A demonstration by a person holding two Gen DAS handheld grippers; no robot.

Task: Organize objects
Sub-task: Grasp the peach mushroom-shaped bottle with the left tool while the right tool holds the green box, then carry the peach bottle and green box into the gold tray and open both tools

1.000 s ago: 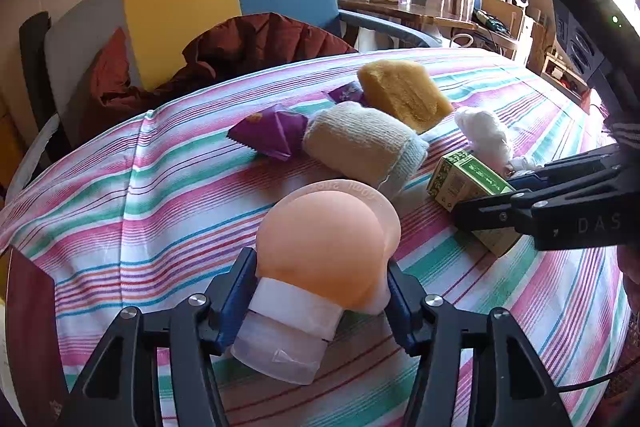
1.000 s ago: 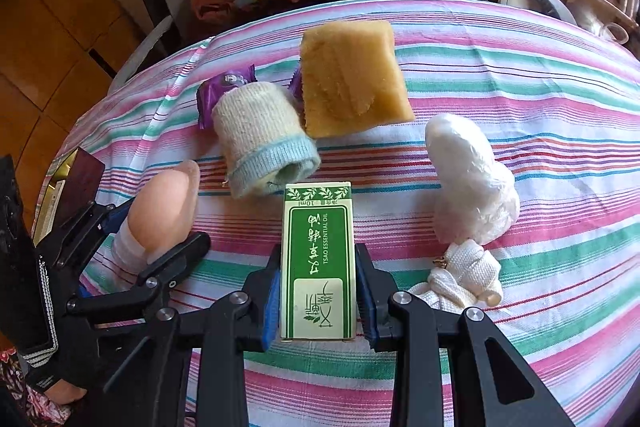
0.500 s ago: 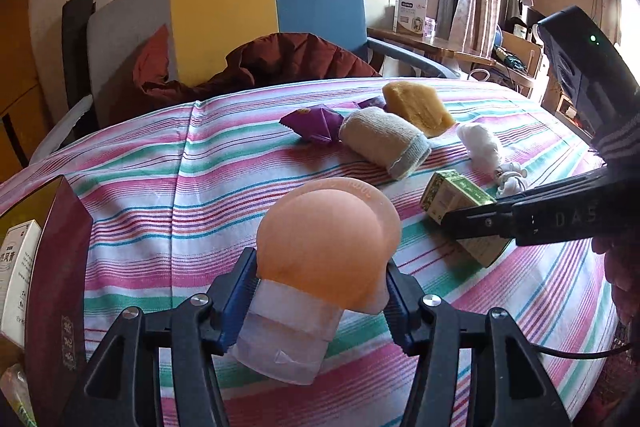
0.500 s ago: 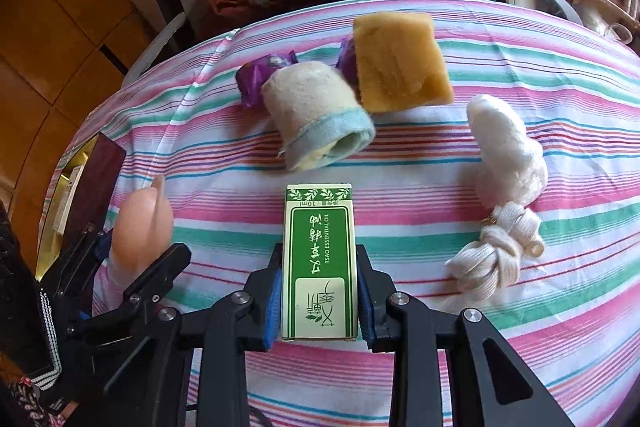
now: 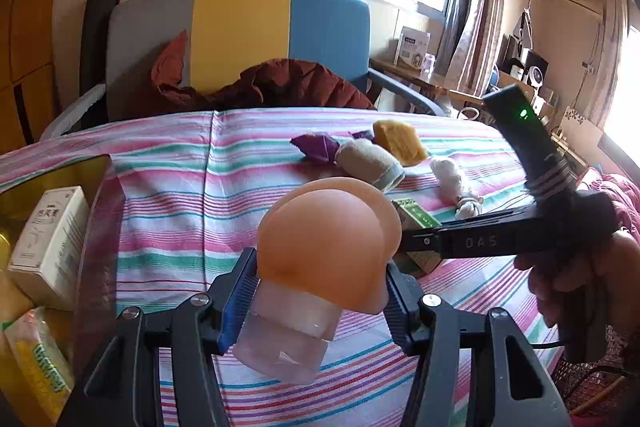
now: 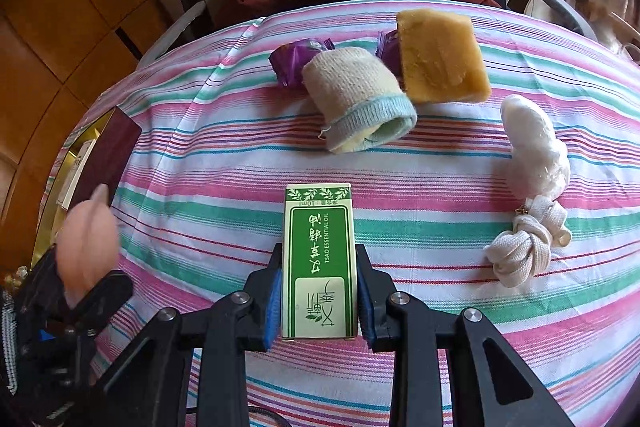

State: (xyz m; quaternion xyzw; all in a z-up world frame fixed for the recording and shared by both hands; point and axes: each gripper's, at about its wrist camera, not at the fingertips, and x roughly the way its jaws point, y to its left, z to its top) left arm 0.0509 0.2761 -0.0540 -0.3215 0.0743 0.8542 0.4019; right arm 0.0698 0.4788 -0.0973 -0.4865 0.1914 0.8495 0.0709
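Box of essential oil (image 6: 318, 263) is clamped lengthwise in right gripper (image 6: 318, 297), long axis toward 12 o'clock. Peach-capped bottle (image 5: 320, 267) is pinched upright by left gripper (image 5: 320, 307), now carried nearer tray (image 5: 96, 227) at 9 o'clock.

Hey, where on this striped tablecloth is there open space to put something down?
Free: the cloth between the green box and rolled sock, and leftward toward the dark box. Crowded: the far side, sock, sponge, purple wrappers touching.
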